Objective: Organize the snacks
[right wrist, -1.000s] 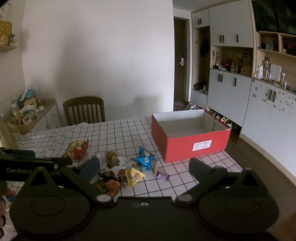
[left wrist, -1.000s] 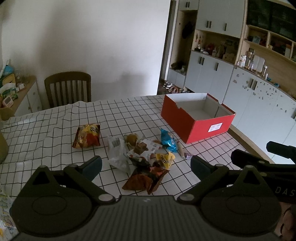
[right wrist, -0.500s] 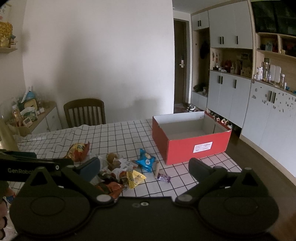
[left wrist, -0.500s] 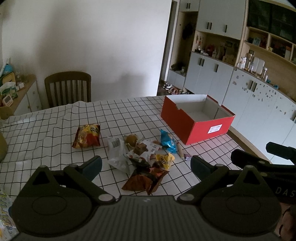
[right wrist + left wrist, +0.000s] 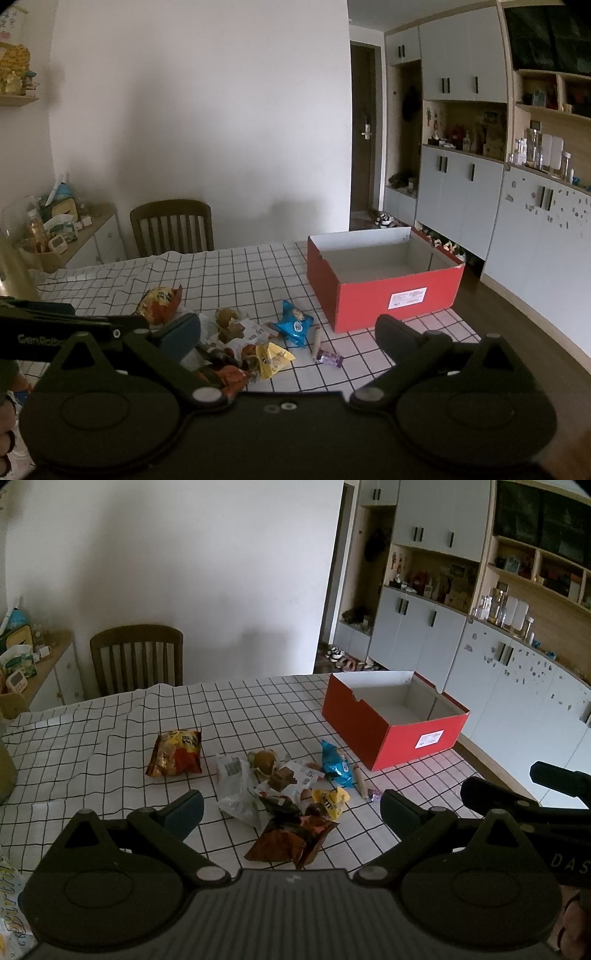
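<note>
From your left wrist view, your left gripper [image 5: 291, 808] is spread wide and empty above the snack pile [image 5: 284, 797], which sits on the checked tablecloth [image 5: 92, 746] just short of the red box [image 5: 391, 725] on its near-left side. The orange chip bag [image 5: 175, 753] lies apart, further left of the box than the heap. That box is open and looks bare inside. Over to your right wrist view: your right gripper [image 5: 288, 332] is wide as well, nothing in it, with the blue packet [image 5: 294, 324] and the small purple candy [image 5: 330, 358] closest to the box's near corner. These look like light, crinkly, slippery wrappers, so I'd pinch a sealed edge or a puffed corner, not the flat face. The thin stick [image 5: 316, 339] beside the blue packet should be stiffer; take it mid-length.
</note>
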`<act>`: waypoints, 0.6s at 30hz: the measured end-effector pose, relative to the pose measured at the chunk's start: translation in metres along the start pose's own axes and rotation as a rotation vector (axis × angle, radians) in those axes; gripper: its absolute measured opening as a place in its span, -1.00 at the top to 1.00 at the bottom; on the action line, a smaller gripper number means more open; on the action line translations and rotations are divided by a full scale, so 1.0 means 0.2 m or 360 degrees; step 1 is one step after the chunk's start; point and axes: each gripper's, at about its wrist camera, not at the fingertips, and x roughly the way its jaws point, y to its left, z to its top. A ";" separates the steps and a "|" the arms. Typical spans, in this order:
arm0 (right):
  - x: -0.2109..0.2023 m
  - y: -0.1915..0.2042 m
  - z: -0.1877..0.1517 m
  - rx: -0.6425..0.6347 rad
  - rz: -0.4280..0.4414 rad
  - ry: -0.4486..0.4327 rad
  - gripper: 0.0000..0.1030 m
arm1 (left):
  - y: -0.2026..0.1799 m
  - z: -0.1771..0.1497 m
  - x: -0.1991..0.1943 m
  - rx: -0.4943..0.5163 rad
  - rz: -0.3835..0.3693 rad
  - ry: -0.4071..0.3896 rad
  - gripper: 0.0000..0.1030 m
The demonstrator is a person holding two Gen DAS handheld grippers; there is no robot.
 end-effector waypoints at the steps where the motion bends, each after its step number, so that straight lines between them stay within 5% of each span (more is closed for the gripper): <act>1: 0.00 0.00 0.00 0.0001 0.0001 -0.0001 -0.95 | 0.00 0.00 0.00 0.0001 0.0000 -0.0003 -0.99; 18: -0.01 0.00 0.01 -0.0007 0.0022 -0.0014 -0.95 | -0.01 -0.01 -0.01 0.0012 0.0010 -0.0022 -0.99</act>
